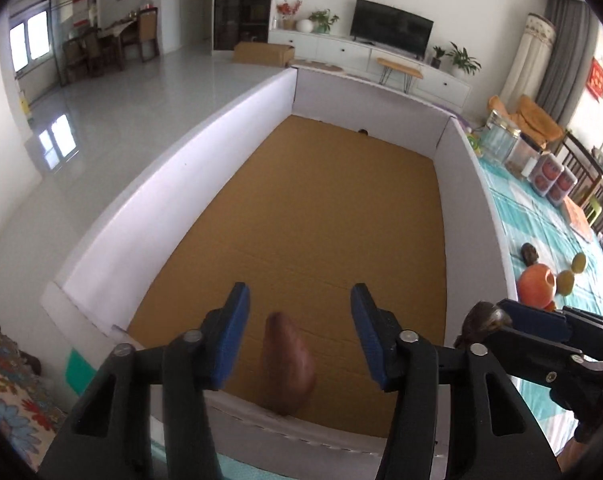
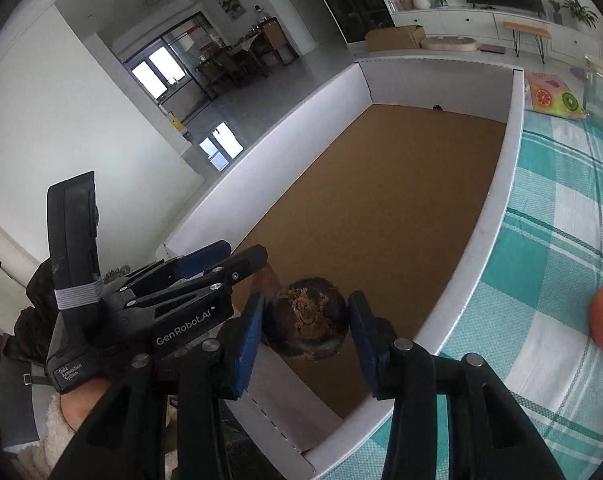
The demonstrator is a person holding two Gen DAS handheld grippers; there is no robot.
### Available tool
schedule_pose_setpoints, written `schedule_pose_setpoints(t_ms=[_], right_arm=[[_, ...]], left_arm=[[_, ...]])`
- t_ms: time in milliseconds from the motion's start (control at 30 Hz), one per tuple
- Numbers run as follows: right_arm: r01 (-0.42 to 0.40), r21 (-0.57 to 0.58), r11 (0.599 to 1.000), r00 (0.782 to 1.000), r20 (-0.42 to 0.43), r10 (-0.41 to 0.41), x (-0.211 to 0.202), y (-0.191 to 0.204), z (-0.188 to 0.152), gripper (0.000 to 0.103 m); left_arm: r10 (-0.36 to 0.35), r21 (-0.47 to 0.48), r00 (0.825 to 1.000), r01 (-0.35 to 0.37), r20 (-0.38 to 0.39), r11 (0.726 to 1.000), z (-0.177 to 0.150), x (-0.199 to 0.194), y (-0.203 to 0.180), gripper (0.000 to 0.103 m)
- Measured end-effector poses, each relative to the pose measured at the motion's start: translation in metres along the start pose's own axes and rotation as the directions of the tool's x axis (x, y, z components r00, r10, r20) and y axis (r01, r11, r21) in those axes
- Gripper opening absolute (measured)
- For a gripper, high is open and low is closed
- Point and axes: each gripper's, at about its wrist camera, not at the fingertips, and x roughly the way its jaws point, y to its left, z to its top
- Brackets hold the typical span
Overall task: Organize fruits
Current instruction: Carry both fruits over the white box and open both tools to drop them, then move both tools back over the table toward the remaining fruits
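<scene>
My right gripper (image 2: 305, 320) pinches a dark round fruit (image 2: 306, 317) above the near rim of the cardboard box (image 2: 381, 216); my left jaws hang spread over a brown fruit (image 1: 288, 364) inside. Next: lower and release

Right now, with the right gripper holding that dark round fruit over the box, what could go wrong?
The dark fruit is round and pinched only at its sides by the right gripper, so it might slip. Released from this height, it could roll across the box floor or strike the brown fruit lying under the open left gripper.
</scene>
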Motion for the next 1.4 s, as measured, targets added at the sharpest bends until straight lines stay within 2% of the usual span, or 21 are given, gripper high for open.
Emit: schedule_pose_setpoints(t_ms=[33, 67, 167, 233, 300, 367, 467, 500, 567, 667, 767, 800, 867, 933, 967, 1033, 1167, 1233, 1300, 1333, 1400], right_arm=[[0.013, 0.000, 1.000, 1.000, 0.025, -0.013, -0.008, -0.005, -0.002, 0.055], [0.041, 0.003, 0.999, 0.998, 0.052, -0.041, -0.018, -0.013, -0.005, 0.064], [0.149, 0.023, 0.989, 0.979, 0.138, -0.150, -0.058, -0.038, -0.023, 0.070], [0.243, 0.056, 0.968, 0.949, 0.193, -0.249, -0.088, -0.066, -0.042, 0.073], [0.342, 0.119, 0.932, 0.903, 0.233, -0.361, -0.118, -0.099, -0.068, 0.079], [0.459, 0.205, 0.864, 0.829, 0.252, -0.500, -0.147, -0.134, -0.097, 0.079], [0.613, 0.365, 0.701, 0.681, 0.207, -0.702, -0.190, -0.194, -0.137, 0.079], [0.639, 0.419, 0.645, 0.637, 0.182, -0.749, -0.203, -0.217, -0.145, 0.079], [0.655, 0.530, 0.539, 0.561, 0.135, -0.816, -0.232, -0.258, -0.171, 0.079], [0.665, 0.638, 0.387, 0.464, 0.053, -0.884, -0.271, -0.300, -0.201, 0.079], [0.701, 0.653, 0.288, 0.390, -0.012, -0.921, -0.297, -0.324, -0.219, 0.079], [0.705, 0.657, 0.266, 0.381, -0.035, -0.924, -0.303, -0.331, -0.227, 0.079], [0.693, 0.676, 0.252, 0.396, -0.066, -0.916, -0.307, -0.346, -0.237, 0.079], [0.713, 0.664, 0.225, 0.390, -0.109, -0.914, -0.302, -0.356, -0.239, 0.079], [0.716, 0.663, 0.218, 0.402, -0.136, -0.905, -0.297, -0.361, -0.240, 0.079], [0.711, 0.670, 0.215, 0.419, -0.157, -0.895, -0.295, -0.367, -0.243, 0.079], [0.688, 0.696, 0.205, 0.435, -0.169, -0.885, -0.295, -0.374, -0.250, 0.080], [0.696, 0.688, 0.206, 0.433, -0.174, -0.884, -0.293, -0.373, -0.249, 0.083], [0.705, 0.677, 0.210, 0.438, -0.183, -0.880, -0.290, -0.374, -0.247, 0.087], [0.707, 0.675, 0.212, 0.440, -0.185, -0.879, -0.289, -0.374, -0.246, 0.089], [0.704, 0.678, 0.213, 0.443, -0.185, -0.877, -0.289, -0.375, -0.246, 0.091]], left_arm=[[0.006, 0.000, 1.000, -0.006, 0.013, 1.000, 0.000, 0.000, -0.002, 0.078], [0.008, 0.003, 1.000, -0.009, 0.025, 1.000, -0.001, -0.001, -0.004, 0.079], [-0.028, 0.024, 0.998, 0.026, 0.048, 0.999, 0.000, -0.003, -0.019, 0.079], [-0.061, 0.057, 0.995, 0.057, 0.079, 0.997, 0.000, -0.011, -0.032, 0.079], [-0.089, 0.103, 0.989, 0.077, 0.119, 0.992, -0.001, -0.020, -0.051, 0.080], [-0.138, 0.144, 0.977, 0.116, 0.161, 0.983, -0.002, -0.029, -0.071, 0.083], [-0.197, 0.209, 0.965, 0.160, 0.173, 0.965, -0.002, -0.029, -0.100, 0.085], [-0.208, 0.228, 0.964, 0.168, 0.164, 0.959, -0.002, -0.028, -0.109, 0.085], [-0.200, 0.263, 0.970, 0.159, 0.137, 0.952, -0.006, -0.021, -0.129, 0.085], [-0.125, 0.331, 0.980, 0.067, 0.155, 0.941, -0.016, -0.018, -0.153, 0.085], [-0.083, 0.380, 0.983, 0.014, 0.165, 0.925, -0.028, -0.021, -0.167, 0.085], [-0.080, 0.389, 0.983, 0.010, 0.164, 0.921, -0.030, -0.022, -0.169, 0.085], [-0.086, 0.384, 0.984, 0.020, 0.156, 0.923, -0.031, -0.025, -0.170, 0.085], [-0.101, 0.363, 0.986, 0.048, 0.130, 0.931, -0.032, -0.027, -0.169, 0.085], [-0.107, 0.352, 0.987, 0.060, 0.117, 0.934, -0.033, -0.028, -0.169, 0.085], [-0.105, 0.352, 0.989, 0.064, 0.100, 0.934, -0.039, -0.028, -0.173, 0.085], [-0.073, 0.393, 0.993, 0.032, 0.089, 0.919, -0.053, -0.030, -0.182, 0.085], [-0.065, 0.405, 0.992, 0.018, 0.104, 0.914, -0.056, -0.034, -0.186, 0.085], [-0.027, 0.374, 0.979, -0.052, 0.204, 0.926, -0.057, -0.049, -0.187, 0.085], [-0.007, 0.347, 0.961, -0.093, 0.277, 0.933, -0.058, -0.060, -0.189, 0.085], [0.017, 0.294, 0.912, -0.150, 0.410, 0.944, -0.061, -0.085, -0.194, 0.085]])
